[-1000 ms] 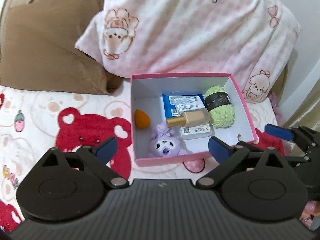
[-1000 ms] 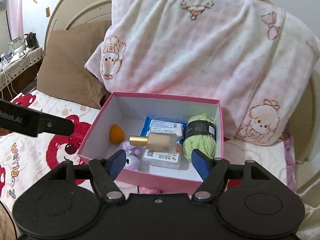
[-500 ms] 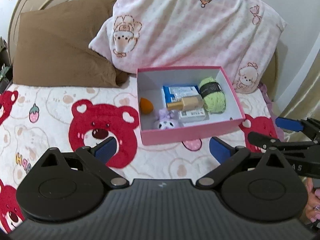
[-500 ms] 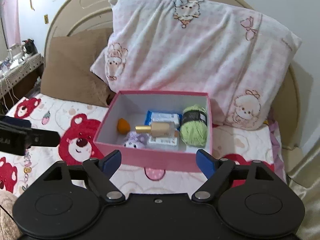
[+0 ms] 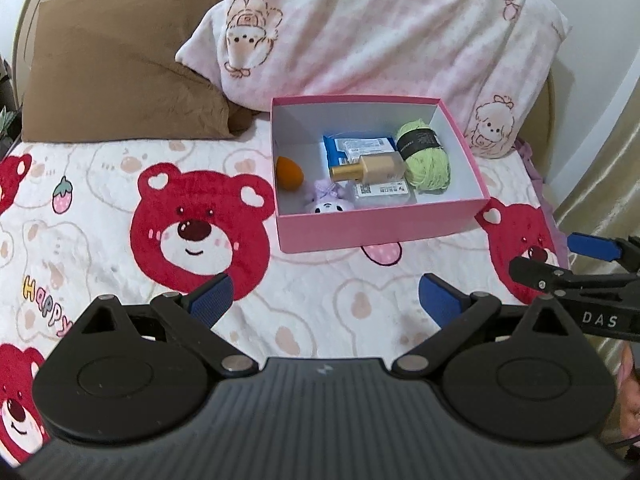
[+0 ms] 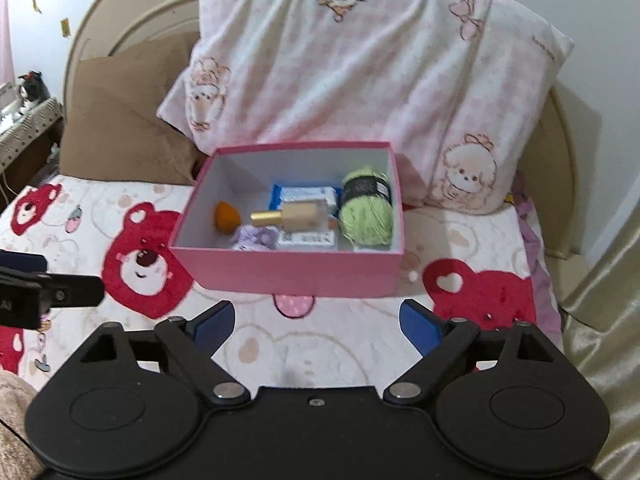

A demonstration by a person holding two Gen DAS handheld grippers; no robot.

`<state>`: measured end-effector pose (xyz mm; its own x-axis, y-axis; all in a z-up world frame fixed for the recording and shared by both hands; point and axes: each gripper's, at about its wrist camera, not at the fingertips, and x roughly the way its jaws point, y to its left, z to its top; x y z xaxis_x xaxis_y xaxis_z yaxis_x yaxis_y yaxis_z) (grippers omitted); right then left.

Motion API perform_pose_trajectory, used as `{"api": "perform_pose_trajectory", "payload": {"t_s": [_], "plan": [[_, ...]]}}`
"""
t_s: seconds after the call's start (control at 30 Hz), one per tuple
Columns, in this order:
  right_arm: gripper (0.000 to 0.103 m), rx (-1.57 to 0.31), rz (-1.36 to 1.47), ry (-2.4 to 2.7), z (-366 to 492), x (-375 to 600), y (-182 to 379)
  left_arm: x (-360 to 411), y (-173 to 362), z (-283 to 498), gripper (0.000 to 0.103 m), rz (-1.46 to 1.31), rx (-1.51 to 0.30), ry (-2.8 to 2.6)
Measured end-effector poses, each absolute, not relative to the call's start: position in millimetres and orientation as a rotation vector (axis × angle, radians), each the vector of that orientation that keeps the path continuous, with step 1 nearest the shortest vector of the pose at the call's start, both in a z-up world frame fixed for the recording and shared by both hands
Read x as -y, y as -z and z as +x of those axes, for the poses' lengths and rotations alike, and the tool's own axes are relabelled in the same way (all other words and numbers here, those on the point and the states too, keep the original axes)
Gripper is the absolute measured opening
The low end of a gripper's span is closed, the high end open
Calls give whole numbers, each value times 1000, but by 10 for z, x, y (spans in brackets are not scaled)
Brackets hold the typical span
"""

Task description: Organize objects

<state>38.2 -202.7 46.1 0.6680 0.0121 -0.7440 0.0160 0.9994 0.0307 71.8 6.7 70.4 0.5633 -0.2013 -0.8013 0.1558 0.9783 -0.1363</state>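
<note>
A pink box (image 5: 376, 228) sits on the bed (image 5: 100, 184), on a blanket printed with red bears, its far side against a pink patterned pillow (image 5: 380, 28) with a brown pillow (image 5: 120, 80) to the left. Inside it lie a green yarn ball (image 5: 426, 156) by the right wall, a blue packet (image 5: 352, 146) toward the back, a beige bottle with a gold cap (image 5: 368, 168) lying on its side across a clear labelled pouch (image 5: 382, 194), a purple plush toy (image 5: 326, 198) near the front wall and an orange sponge (image 5: 289, 172) by the left wall. The left gripper (image 5: 324, 300) hovers over the blanket short of the box, its blue-padded fingers spread wide and holding nothing. The right gripper (image 6: 316, 324) is likewise wide open and empty, also short of the box. The left wrist view looks down more steeply and shows the plush toy's white face; the right wrist view sees it mostly hidden behind the front wall, but takes in the headboard (image 6: 120, 20) and a cluttered side shelf (image 6: 24, 116) at far left. Each view catches the other gripper at its edge.
</note>
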Motion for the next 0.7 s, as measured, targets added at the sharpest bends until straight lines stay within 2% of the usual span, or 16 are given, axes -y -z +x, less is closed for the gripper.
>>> {"api": "perform_pose_trajectory", "payload": {"t_s": [0.7], "plan": [[92,-912,25,37,409,2033,-328,-61,-480,750,100,-25,-1012,178]]}}
